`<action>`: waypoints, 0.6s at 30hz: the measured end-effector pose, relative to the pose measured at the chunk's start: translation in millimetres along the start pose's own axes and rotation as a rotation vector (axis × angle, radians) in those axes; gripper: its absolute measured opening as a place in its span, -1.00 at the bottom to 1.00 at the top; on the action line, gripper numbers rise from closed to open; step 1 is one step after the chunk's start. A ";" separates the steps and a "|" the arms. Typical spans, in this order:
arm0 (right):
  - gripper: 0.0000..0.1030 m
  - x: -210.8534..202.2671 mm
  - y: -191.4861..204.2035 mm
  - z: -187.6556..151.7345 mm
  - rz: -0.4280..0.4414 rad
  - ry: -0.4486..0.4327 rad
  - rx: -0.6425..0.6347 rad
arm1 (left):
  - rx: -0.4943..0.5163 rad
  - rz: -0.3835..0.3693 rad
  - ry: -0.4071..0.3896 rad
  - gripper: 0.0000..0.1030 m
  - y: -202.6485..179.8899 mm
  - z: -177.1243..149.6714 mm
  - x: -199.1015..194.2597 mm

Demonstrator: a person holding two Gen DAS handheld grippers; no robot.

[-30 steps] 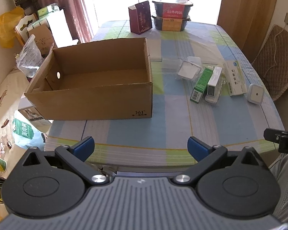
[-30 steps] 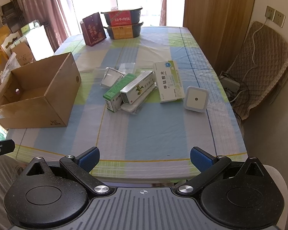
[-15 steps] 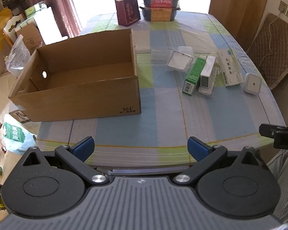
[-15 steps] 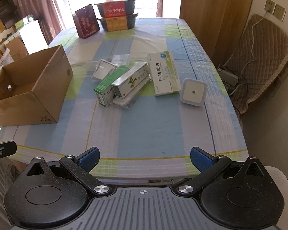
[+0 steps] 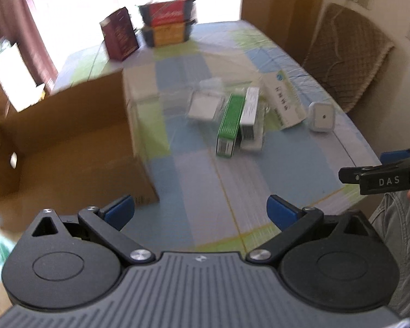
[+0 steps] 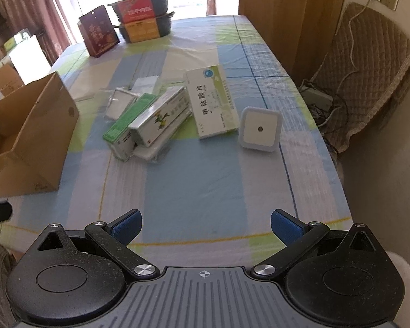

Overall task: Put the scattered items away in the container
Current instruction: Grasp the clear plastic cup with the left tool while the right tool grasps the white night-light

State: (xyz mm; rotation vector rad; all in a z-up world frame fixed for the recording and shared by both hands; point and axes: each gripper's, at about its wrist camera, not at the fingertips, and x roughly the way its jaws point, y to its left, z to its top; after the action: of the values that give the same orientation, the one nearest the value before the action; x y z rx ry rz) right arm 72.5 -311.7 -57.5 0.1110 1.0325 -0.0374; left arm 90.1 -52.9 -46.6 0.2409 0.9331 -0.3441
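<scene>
An open, empty cardboard box (image 5: 68, 147) (image 6: 27, 131) stands on the left of the checked table. To its right lies a cluster: a green carton (image 5: 229, 124) (image 6: 125, 121), a white carton (image 6: 161, 116) (image 5: 250, 116), a flat white box with blue print (image 6: 211, 102) (image 5: 284, 101), a clear plastic packet (image 5: 205, 105) (image 6: 120, 104) and a white square night light (image 6: 261, 128) (image 5: 321, 116). My left gripper (image 5: 201, 211) is open over the near table edge beside the box corner. My right gripper (image 6: 206, 225) is open over the near edge, short of the cluster.
A dark red box (image 6: 98, 34) and two stacked food tubs (image 6: 142, 16) stand at the far end of the table (image 6: 194, 180). A padded chair (image 6: 369, 76) stands to the right. Bags and cartons crowd the floor at left. A person's grey trouser leg (image 5: 396, 216) is at right.
Both grippers have moved forward over the near table edge, and the items look larger. The left view has swung right and is motion-blurred. Both stay open and empty.
</scene>
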 end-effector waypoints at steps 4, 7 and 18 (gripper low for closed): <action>1.00 12.8 -13.4 15.1 0.019 -0.003 0.020 | 0.180 -0.001 -0.026 0.96 6.2 29.7 18.0; 1.00 24.5 -27.5 28.2 0.024 -0.004 0.038 | 0.320 -0.007 -0.039 0.96 15.1 55.2 35.5; 1.00 75.3 -82.9 64.5 0.035 0.027 0.159 | 0.652 -0.154 0.024 0.81 54.5 145.8 127.9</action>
State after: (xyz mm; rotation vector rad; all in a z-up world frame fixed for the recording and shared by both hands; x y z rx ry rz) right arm 159.4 -399.5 -95.6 0.2747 1.0534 -0.0860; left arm 289.3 -77.1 -64.3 0.7725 0.8415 -0.7880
